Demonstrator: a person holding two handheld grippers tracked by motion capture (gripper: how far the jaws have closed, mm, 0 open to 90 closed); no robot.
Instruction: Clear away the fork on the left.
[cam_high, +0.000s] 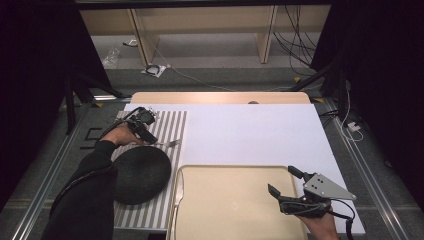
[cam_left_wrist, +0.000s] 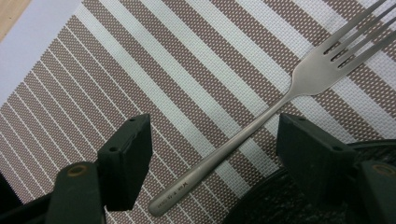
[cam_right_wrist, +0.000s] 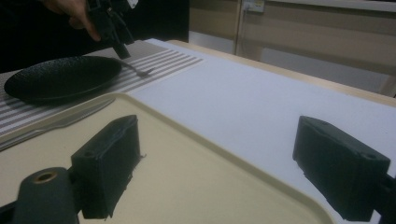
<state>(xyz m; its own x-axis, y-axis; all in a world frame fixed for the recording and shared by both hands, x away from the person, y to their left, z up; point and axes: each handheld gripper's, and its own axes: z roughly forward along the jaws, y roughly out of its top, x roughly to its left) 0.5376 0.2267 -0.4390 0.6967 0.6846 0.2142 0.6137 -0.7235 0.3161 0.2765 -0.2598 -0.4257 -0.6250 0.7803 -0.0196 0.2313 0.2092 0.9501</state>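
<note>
Straddling fork (cam_left_wrist: 261, 123) handle, left tongs (cam_left_wrist: 212, 144) released; right tongs (cam_right_wrist: 229, 172) released over tray (cam_right_wrist: 196, 186).

Dim surroundings, white table sheet (cam_high: 250, 130) brightly lit from above, soft shadows, slightly grainy, near claws blurred

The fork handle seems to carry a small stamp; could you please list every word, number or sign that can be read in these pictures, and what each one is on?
Fork, near the end of its handle: a small stamped marking, too small and blurred to read.
Striped placemat, black plate, tray, knife: no writing seen on any of them.
</note>
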